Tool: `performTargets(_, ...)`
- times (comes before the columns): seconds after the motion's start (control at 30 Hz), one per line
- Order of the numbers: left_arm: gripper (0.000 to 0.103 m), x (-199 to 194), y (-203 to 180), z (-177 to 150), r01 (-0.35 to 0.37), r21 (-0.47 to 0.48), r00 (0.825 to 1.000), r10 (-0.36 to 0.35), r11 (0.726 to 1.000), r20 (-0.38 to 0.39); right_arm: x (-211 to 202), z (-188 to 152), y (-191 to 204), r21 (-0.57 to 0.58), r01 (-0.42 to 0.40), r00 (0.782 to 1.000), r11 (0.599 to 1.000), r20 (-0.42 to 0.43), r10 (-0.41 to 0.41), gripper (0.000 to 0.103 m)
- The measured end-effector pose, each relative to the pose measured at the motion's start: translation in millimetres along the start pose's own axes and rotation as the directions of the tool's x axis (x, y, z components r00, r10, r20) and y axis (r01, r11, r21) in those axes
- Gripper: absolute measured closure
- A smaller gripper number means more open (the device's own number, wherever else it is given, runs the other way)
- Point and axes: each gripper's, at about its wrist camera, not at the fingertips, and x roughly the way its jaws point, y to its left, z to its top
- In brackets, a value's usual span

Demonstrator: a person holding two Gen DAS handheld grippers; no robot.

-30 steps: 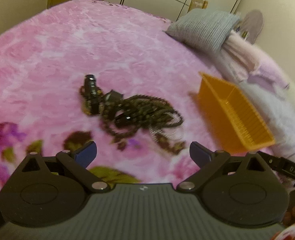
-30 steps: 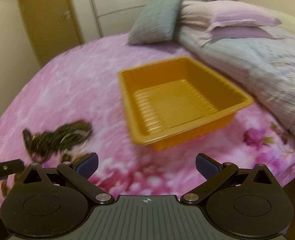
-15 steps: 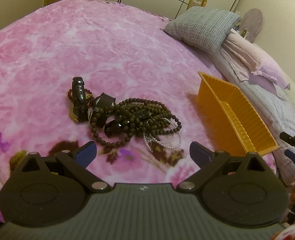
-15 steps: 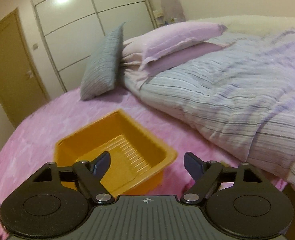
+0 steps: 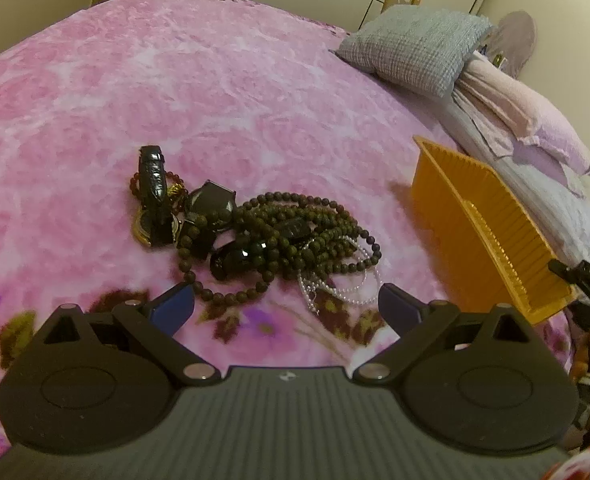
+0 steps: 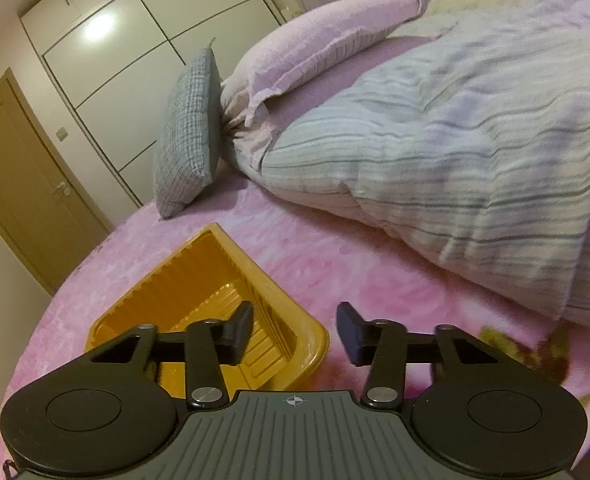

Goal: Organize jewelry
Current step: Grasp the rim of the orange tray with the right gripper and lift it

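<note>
A tangled pile of jewelry (image 5: 271,236) lies on the pink bedspread: dark brown bead strands, a black watch (image 5: 153,188), a clear bead bracelet (image 5: 343,284). My left gripper (image 5: 285,306) is open and empty, just short of the pile. An empty orange plastic tray (image 5: 483,220) stands to the right of the pile. In the right wrist view the tray (image 6: 199,292) sits close below. My right gripper (image 6: 295,332) is open and empty over the tray's near right corner, its left finger above the rim.
A grey checked cushion (image 5: 415,46), pink pillows (image 6: 319,40) and a striped duvet (image 6: 475,160) lie at the head of the bed. White wardrobes (image 6: 135,40) and a brown door (image 6: 19,200) stand behind. The right gripper's tip (image 5: 583,276) shows at the left view's right edge.
My left gripper has moved closer to the jewelry pile. My right gripper has swung right, away from the jewelry, come down near the tray's corner, and its jaws have narrowed somewhat.
</note>
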Motion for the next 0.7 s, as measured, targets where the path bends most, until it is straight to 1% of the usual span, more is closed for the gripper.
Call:
performTargets(0.07,0.007,3.0,-2.8,-1.3,-0.013,0.021,1.0,0.013,1.0,-0.007,4.2,-0.2,-2.4,0.021,-0.011,1.0,1.0,-0.005,0.011,0.065)
performTargets(0.1,0.007,4.5,-3.8,-2.0,-0.015,0.024,1.0,0.015,1.0,-0.011,5.8,-0.1,-2.6,0.027,-0.016,1.0,1.0,-0.007,0.016,0.069)
performTargets(0.17,0.007,6.0,-4.6,-3.8,-0.009,0.023,1.0,0.009,1.0,-0.018,8.1,0.8,-3.4,0.036,-0.029,0.999,0.999,-0.012,0.03,0.073)
performTargets(0.23,0.007,6.3,-6.7,-5.8,-0.006,0.026,1.0,0.007,1.0,-0.021,9.1,1.4,-4.3,0.049,-0.042,0.999,0.998,-0.016,0.043,0.078)
performTargets(0.4,0.007,4.7,-6.0,-6.8,-0.004,0.022,1.0,0.005,1.0,-0.019,6.3,2.3,-1.1,0.049,-0.044,0.999,0.998,-0.025,0.046,0.085)
performTargets(0.6,0.007,-1.3,0.7,-4.9,-0.011,0.016,1.0,0.011,1.0,0.004,-17.1,-4.1,36.2,-0.114,-0.021,1.0,0.993,0.017,0.023,0.094)
performTargets(0.7,0.008,-5.5,5.3,-4.8,-0.008,0.011,1.0,0.008,1.0,0.014,-29.3,-11.8,60.5,-0.209,-0.011,0.999,0.978,0.05,0.022,0.095)
